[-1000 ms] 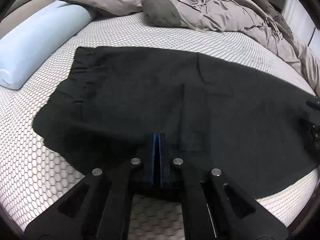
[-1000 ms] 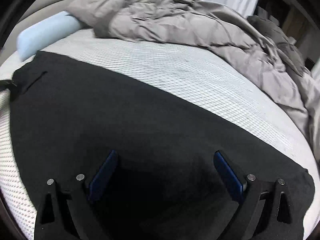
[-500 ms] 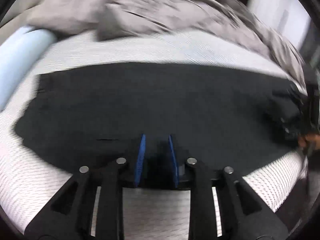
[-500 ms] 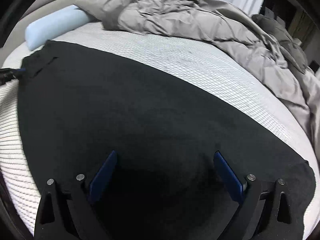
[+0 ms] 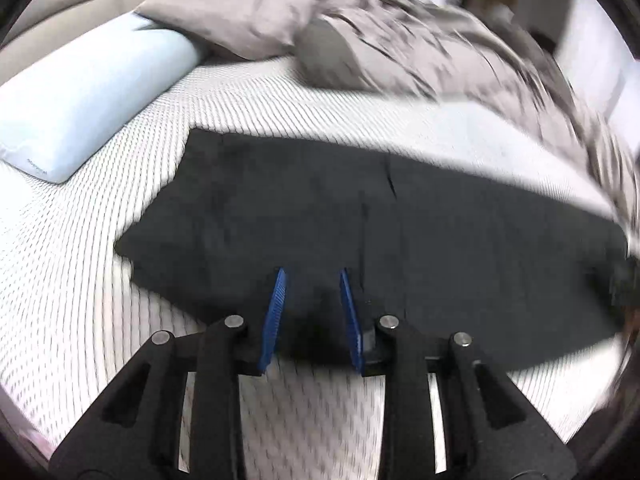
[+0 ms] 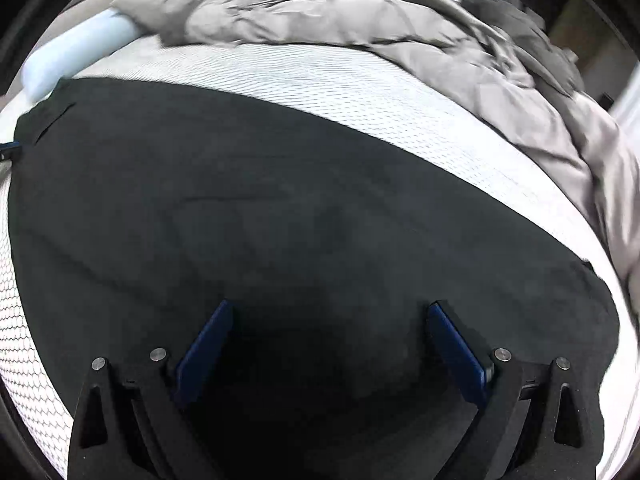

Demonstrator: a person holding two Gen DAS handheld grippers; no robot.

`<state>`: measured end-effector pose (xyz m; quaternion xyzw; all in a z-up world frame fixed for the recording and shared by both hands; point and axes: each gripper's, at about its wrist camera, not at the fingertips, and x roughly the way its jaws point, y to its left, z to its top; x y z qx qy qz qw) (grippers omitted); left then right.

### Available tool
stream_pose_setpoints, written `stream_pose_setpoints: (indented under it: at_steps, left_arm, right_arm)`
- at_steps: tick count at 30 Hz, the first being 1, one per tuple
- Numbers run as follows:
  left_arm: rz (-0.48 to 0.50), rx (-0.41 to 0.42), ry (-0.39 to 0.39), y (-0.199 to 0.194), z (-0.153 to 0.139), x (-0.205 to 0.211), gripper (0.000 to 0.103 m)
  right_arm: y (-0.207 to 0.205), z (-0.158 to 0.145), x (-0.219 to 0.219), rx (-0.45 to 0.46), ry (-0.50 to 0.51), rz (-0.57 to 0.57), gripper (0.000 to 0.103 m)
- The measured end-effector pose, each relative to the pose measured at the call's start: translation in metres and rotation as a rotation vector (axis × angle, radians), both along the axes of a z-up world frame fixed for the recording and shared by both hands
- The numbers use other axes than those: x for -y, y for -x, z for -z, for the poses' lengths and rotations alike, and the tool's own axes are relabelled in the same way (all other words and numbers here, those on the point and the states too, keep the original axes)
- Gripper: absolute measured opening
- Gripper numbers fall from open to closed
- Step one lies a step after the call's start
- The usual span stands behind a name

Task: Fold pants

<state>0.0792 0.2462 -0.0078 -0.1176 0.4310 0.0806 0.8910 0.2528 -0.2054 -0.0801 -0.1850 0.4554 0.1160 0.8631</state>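
The black pants [image 5: 360, 216] lie flat across the white honeycomb-patterned mattress [image 5: 72, 292], folded into a long dark strip running left to right. The left gripper [image 5: 312, 312] sits over the near edge of the pants; its blue pads have just been opening and now stand a little apart, with dark fabric showing in the gap but not pinched. The right gripper [image 6: 328, 344] hovers above the pants farther right, its blue pads spread wide and holding nothing. At the far left lies a pale blue bolster pillow [image 5: 88, 100]; a small line of print runs along its near end, too tiny and blurred to read. A rumpled grey duvet [image 6: 340, 16] is heaped across the far side of the bed, well clear of the pants. No other label or writing on the pants or the grippers can be made out.
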Motion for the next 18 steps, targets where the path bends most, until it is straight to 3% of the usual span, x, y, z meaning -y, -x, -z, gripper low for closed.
stream_pose_setpoints:
  at_steps: [4, 7, 9, 11, 13, 15, 18]
  left_arm:
    - [-0.022, -0.02, 0.018, -0.095, 0.001, -0.024, 0.024]
    - [0.023, -0.169, -0.083, -0.165, 0.029, -0.025, 0.024]
    - [-0.006, -0.204, -0.115, -0.183, 0.041, -0.037, 0.024]
    - [-0.054, -0.164, -0.073, -0.176, 0.041, -0.064, 0.019]
    - [-0.101, -0.162, -0.079, -0.169, 0.04, -0.081, 0.0]
    - [-0.137, -0.153, -0.05, -0.155, 0.032, -0.085, 0.0]
    - [-0.109, -0.087, -0.094, -0.13, 0.007, -0.044, 0.002]
  right_arm:
    - [-0.002, -0.004, 0.0, 0.016, -0.002, 0.006, 0.098]
    - [-0.005, 0.0, -0.007, 0.009, 0.001, -0.019, 0.098]
    - [-0.004, 0.0, -0.009, 0.017, 0.011, -0.033, 0.098]
    - [-0.002, 0.001, -0.006, 0.012, 0.005, -0.037, 0.098]
    - [-0.002, 0.001, 0.004, 0.013, 0.007, -0.013, 0.098]
    - [-0.005, 0.0, 0.011, 0.017, 0.012, 0.01, 0.098]
    - [-0.004, -0.002, 0.019, 0.018, -0.01, 0.034, 0.098]
